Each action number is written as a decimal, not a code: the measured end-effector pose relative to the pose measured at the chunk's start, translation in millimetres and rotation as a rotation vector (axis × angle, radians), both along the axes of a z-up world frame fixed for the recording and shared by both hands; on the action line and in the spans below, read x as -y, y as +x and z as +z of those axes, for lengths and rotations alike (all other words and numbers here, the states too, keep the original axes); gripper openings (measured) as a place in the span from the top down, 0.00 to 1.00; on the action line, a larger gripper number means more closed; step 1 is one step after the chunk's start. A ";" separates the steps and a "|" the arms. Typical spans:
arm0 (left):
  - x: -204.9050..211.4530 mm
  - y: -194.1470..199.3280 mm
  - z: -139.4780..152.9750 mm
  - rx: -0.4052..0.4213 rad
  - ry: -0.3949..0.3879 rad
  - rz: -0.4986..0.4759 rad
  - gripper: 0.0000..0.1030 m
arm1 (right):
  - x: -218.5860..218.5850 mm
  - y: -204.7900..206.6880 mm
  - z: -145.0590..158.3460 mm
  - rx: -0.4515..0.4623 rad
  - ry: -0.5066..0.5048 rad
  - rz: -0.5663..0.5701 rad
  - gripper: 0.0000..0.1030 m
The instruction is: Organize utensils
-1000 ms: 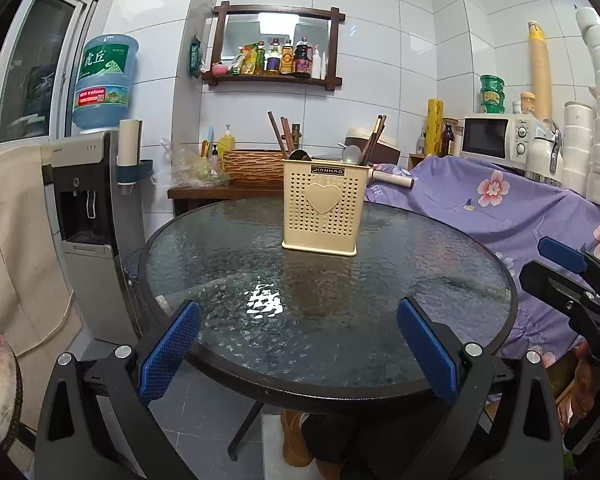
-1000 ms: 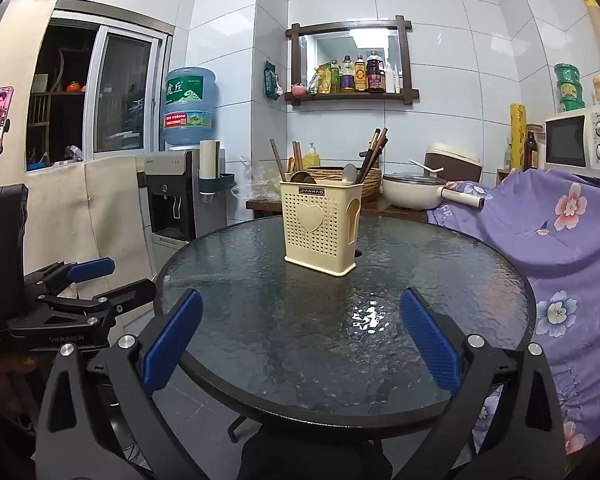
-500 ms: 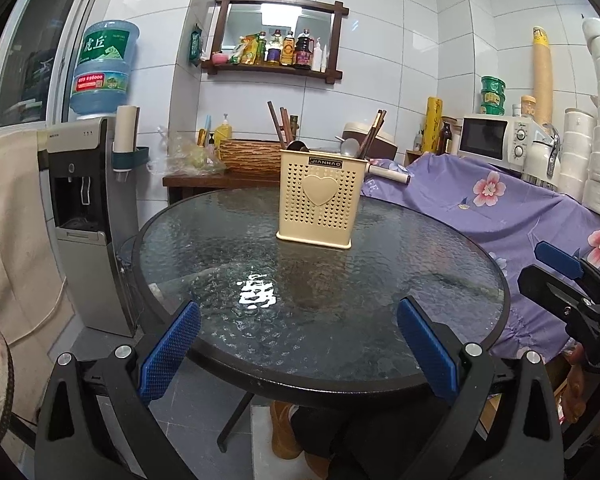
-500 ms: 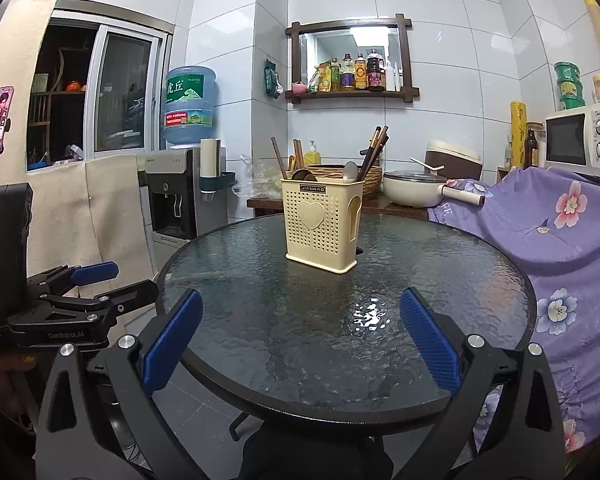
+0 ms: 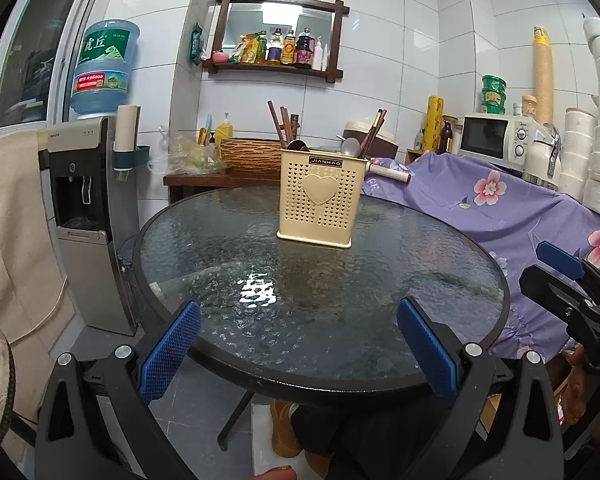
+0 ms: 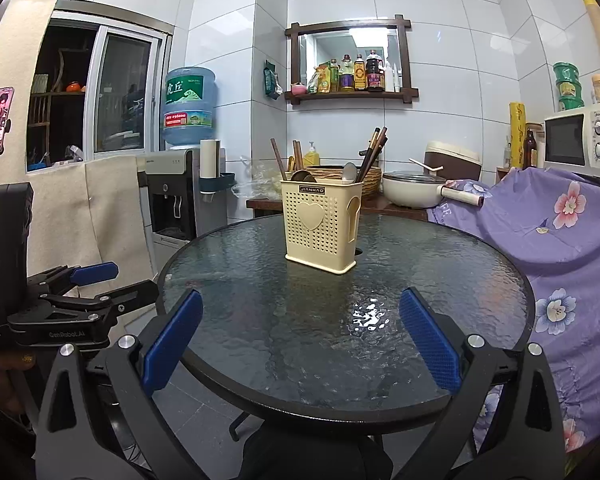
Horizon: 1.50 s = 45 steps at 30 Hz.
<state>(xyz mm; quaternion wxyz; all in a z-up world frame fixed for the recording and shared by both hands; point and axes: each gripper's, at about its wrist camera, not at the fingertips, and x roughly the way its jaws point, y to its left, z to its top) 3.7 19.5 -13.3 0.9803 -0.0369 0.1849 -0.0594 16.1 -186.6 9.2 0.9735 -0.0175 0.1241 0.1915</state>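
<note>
A cream perforated utensil holder with a heart on its front stands upright near the far side of the round glass table. Brown chopsticks and spoons stick out of its top. My left gripper hangs open at the table's near edge, nothing between its blue pads. My right gripper is open too, at the near edge, empty. Each gripper shows in the other's view: the right one at the right, the left one at the left.
A water dispenser stands left of the table. A purple flowered cloth covers furniture at the right, with a microwave behind. A low wooden side table with a basket and a pot sits behind the glass table.
The left view has drifted slightly, with the holder sitting a bit lower and left in frame. Both grippers stay open and empty; the holder has not moved on the table.
</note>
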 end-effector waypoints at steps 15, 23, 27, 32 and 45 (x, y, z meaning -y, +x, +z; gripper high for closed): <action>-0.8 3.6 0.2 -0.019 -0.005 0.015 0.06 | -1.2 3.1 -1.4 -0.016 -0.001 0.001 0.06; 5.7 5.0 0.0 -0.024 0.029 0.032 0.06 | -0.7 5.6 -2.8 -0.021 0.001 -0.004 0.06; 8.3 4.8 -0.3 -0.025 0.032 0.028 0.06 | -2.4 5.5 -3.6 -0.025 0.001 -0.007 0.06; 8.7 6.4 -0.6 -0.037 0.039 0.032 0.06 | -3.2 5.7 -4.7 -0.030 0.002 -0.010 0.06; 10.2 7.9 -0.9 -0.040 0.066 0.042 0.06 | -5.0 5.9 -6.5 -0.039 0.005 -0.017 0.06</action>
